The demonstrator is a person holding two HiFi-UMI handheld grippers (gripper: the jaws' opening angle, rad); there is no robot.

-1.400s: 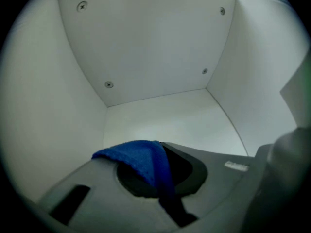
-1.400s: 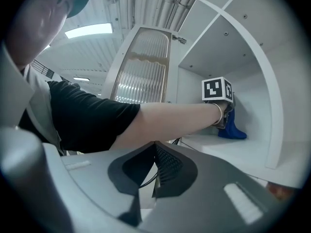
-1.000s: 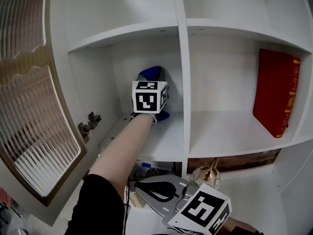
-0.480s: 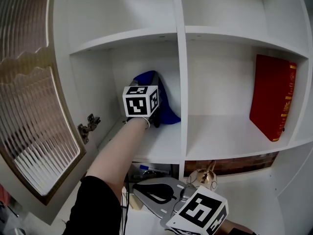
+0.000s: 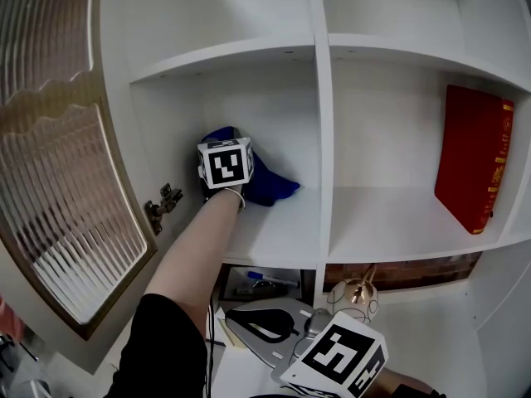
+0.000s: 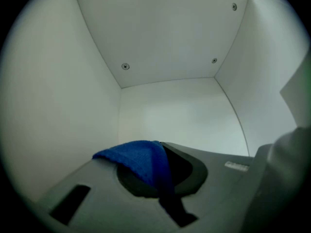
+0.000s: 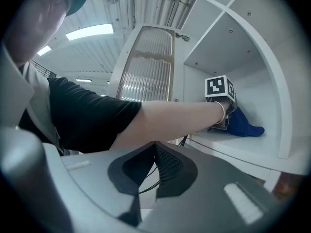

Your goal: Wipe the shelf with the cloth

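Note:
The blue cloth (image 5: 264,182) lies bunched on the white shelf (image 5: 286,226) in the left compartment, near its back left corner. My left gripper (image 5: 226,165) is inside that compartment, and its marker cube hides part of the cloth. In the left gripper view the jaws are shut on a fold of the blue cloth (image 6: 141,160), which drapes over the left gripper (image 6: 163,154). My right gripper (image 5: 264,328) hangs low below the shelf. Its jaws (image 7: 154,148) are shut with nothing between them. From there I see the left gripper's cube (image 7: 219,87) and the cloth (image 7: 244,125).
A cabinet door with ribbed glass (image 5: 58,197) stands open at the left, its hinge (image 5: 164,201) beside my arm. A white divider (image 5: 323,139) separates the right compartment, where a red book (image 5: 473,156) leans. Below the shelf lie cables and a brass-coloured object (image 5: 355,293).
My left gripper has slid leftward along the shelf with the cloth, from beside the divider toward the left wall. The right gripper has hardly moved.

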